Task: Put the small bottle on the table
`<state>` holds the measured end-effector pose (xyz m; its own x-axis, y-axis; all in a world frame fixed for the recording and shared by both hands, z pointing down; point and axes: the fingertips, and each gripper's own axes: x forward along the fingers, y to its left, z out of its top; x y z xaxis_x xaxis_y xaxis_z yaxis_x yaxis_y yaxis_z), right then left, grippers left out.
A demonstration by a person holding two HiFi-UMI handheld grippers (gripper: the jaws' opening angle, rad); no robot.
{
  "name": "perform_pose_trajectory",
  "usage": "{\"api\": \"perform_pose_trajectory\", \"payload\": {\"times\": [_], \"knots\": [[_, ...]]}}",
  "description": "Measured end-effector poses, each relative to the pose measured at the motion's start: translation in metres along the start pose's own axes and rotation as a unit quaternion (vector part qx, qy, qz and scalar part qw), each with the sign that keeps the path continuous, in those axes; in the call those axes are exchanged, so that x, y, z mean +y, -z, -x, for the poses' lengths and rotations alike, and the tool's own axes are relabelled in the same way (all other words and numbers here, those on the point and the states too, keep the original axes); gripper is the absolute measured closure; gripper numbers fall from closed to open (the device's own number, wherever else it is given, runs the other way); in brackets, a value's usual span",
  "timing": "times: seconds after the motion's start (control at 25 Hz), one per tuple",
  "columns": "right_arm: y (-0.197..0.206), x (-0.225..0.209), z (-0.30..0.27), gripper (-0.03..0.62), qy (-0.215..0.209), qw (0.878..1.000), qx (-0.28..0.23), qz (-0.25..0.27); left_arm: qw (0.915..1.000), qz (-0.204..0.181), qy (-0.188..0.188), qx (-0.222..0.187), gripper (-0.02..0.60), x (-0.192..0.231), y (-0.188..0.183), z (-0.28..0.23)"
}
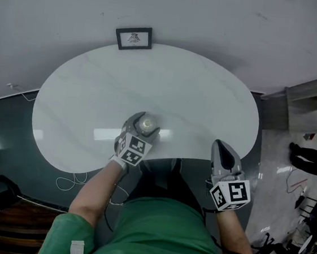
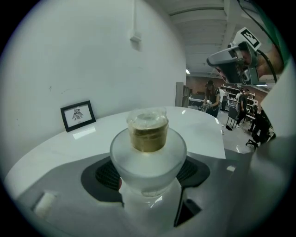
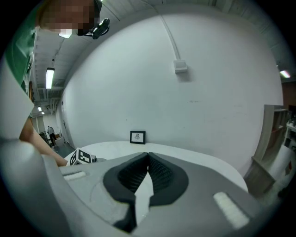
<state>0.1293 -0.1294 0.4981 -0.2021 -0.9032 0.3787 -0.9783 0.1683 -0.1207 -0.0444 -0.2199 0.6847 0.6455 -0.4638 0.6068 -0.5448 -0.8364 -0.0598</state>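
A small frosted bottle (image 1: pixel 147 123) with a gold cap under a clear cover sits upright between the jaws of my left gripper (image 1: pixel 141 130), over the near part of the round white table (image 1: pixel 153 72). In the left gripper view the black pads press on the bottle (image 2: pixel 148 155) from both sides; its base is hidden, so I cannot tell whether it touches the table. My right gripper (image 1: pixel 222 149) hangs off the table's near right edge. Its pads (image 3: pixel 159 171) meet at the tips with nothing between them.
A small framed picture (image 1: pixel 134 37) stands at the table's far edge against the white wall. A grey cabinet (image 1: pixel 313 93) is at the right. Cables (image 1: pixel 70 182) lie on the dark floor to the left, and people stand in the background (image 2: pixel 210 97).
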Motion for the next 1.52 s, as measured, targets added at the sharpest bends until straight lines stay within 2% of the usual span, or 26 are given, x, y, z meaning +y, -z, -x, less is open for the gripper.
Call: {"api": "perform_pose_trajectory", "payload": {"times": [0.2,0.6,0.92,1.0,1.12,1.32,1.44,1.52], "knots": [[0.007,0.000,-0.003,0.592,-0.002,1.000,0.007,-0.003,1.0000,-0.001,0.004,0.002,0.236,-0.004,0.007,-0.005],[0.018,0.010,-0.005,0.592,-0.022,1.000,0.022,0.000,0.9998,-0.004,-0.016,0.012,0.236,0.004,0.017,-0.016],[0.018,0.007,-0.003,0.591,-0.026,0.999,0.022,0.001,1.0000,-0.003,-0.004,0.008,0.233,-0.001,0.017,-0.020],[0.017,0.007,-0.003,0.592,-0.029,0.999,0.021,0.001,0.9999,-0.006,0.001,0.014,0.202,-0.004,0.019,-0.019],[0.012,0.007,-0.004,0.591,-0.034,0.999,0.016,0.003,0.9997,-0.005,0.002,0.025,0.190,-0.007,0.022,-0.012],[-0.003,0.005,-0.009,0.591,-0.047,0.999,-0.001,0.006,0.9991,0.020,-0.029,0.023,0.190,0.002,0.022,0.024],[-0.014,0.006,-0.012,0.592,-0.056,0.998,-0.015,0.009,0.9972,0.037,-0.064,0.012,0.192,0.014,0.021,0.059],[-0.021,0.009,-0.014,0.591,-0.066,0.998,-0.022,0.011,0.9939,0.051,-0.097,-0.010,0.192,0.026,0.013,0.085]]}}
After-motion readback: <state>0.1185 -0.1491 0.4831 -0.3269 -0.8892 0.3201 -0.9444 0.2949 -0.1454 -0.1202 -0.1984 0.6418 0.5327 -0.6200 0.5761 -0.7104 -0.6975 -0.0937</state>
